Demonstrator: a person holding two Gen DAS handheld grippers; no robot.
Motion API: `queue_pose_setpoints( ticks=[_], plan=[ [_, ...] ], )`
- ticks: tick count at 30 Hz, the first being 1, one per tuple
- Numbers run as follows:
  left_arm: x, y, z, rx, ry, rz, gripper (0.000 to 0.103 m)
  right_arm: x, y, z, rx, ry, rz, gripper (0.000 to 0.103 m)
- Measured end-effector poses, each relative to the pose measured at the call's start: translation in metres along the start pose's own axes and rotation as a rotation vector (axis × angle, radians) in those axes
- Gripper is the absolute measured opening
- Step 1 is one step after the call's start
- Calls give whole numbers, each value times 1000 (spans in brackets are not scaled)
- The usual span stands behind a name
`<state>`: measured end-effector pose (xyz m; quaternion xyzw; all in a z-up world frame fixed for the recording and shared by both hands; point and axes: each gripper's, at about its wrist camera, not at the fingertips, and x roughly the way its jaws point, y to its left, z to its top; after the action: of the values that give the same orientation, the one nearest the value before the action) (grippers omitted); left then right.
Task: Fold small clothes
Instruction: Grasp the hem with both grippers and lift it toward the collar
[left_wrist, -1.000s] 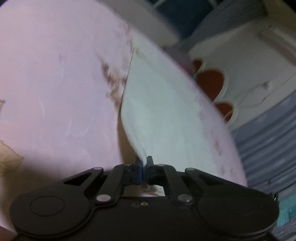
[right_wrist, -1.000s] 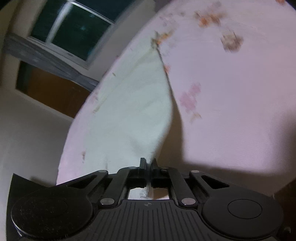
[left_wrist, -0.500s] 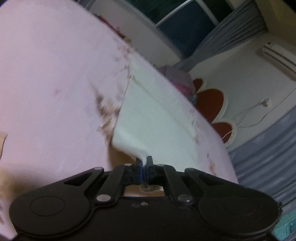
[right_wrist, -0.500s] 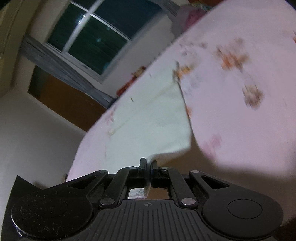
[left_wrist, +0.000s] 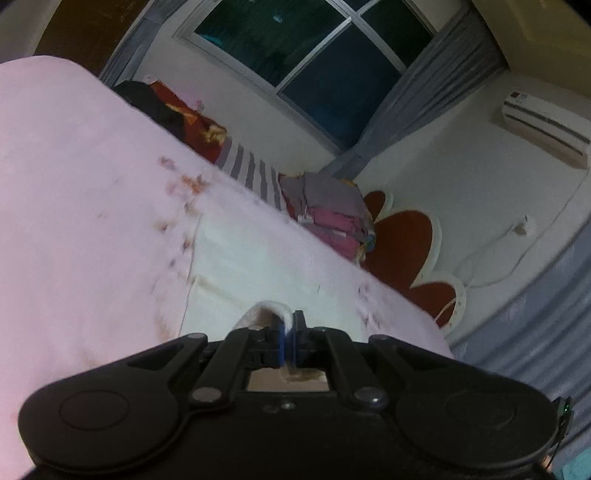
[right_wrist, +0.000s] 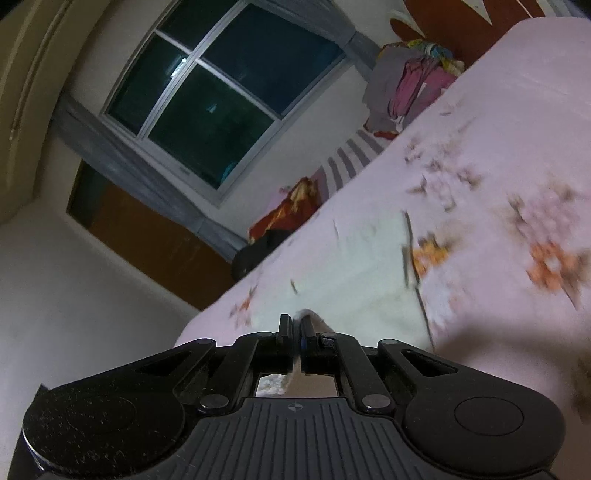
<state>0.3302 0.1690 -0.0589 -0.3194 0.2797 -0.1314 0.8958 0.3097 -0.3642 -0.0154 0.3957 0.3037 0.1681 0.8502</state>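
Left gripper (left_wrist: 287, 325): my jaws are pressed together on a corner of the white cloth (left_wrist: 258, 254), which curls up and over the blue-padded tip.
Right gripper (right_wrist: 295, 325): jaws likewise closed, pinching another white corner; a bit of it pokes up between the tips and a scrap shows behind them (through the slot in the body).
Cloth: I see the rest of it lying flat on the bed (left_wrist: 74, 184) just ahead of both jaws, its pinched corners doubled back over it.
Bed: pink sheet with a blurred floral print.
Far edge: a pile of clothes (left_wrist: 332, 206) in pink and grey, beside a striped piece.
Behind: a dark window (left_wrist: 314, 59) with grey curtains; an air conditioner (left_wrist: 546, 125) high on the wall.
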Motion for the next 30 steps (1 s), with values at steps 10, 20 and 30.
queue_pose_setpoints(
  ticks=[10,20,30],
  plan=[
    [118,32,68,-21,122,81,3,120,-38,90,124,18,-66,3],
    [147,69,51,-98,186,100,3,188,-85,42,208,211,-140,4],
    [131,80,42,-129,172,91,3,185,-68,27,-3,219,-108,55]
  ],
)
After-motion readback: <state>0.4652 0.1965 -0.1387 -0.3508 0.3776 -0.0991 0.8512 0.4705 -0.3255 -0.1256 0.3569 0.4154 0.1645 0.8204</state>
